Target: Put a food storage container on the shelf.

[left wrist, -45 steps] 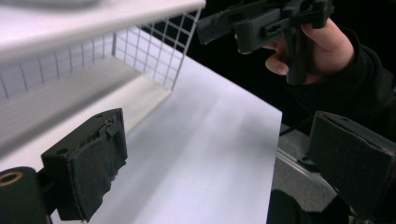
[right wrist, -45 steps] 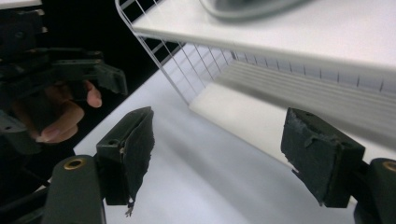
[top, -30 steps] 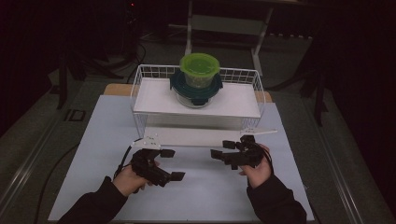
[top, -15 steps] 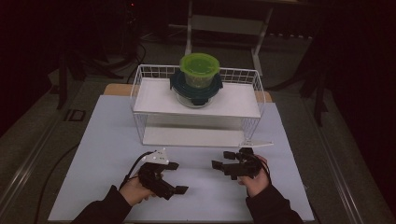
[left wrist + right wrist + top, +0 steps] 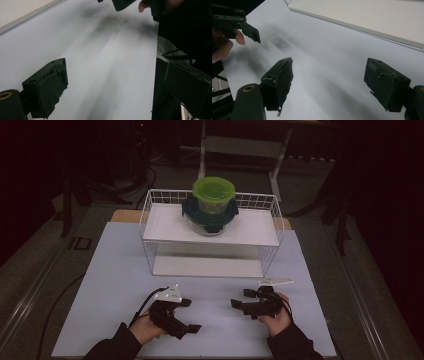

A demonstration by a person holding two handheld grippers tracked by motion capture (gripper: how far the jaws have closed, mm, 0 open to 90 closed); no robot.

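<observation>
- Right gripper: jaws stand wide apart with nothing between them; in the right gripper view the two black pads frame bare white surface.
- Left gripper: jaws also spread wide and empty; in the left gripper view one pad stands over the white surface and the other hangs past its near edge.
- Both grippers are held low over the front part of the table, well apart from each other, jaws turned toward the middle. A grey three-cornered plate sits on top of the left one and a cable trails from it.
- Each is held by a hand: left hand, right hand, both in dark sleeves entering from the near edge.
- Table: a flat, matte white top, bare around the grippers, showing only soft shadows.
- White wire rack: stands at the far middle of the table, with an upper and a lower white shelf.
- Stacked containers: a green-lidded container rests on a dark-lidded container, centred on the upper shelf, well apart from both grippers.
- Room: dim, with a grey floor, dark surroundings and a pale metal frame behind the table.
</observation>
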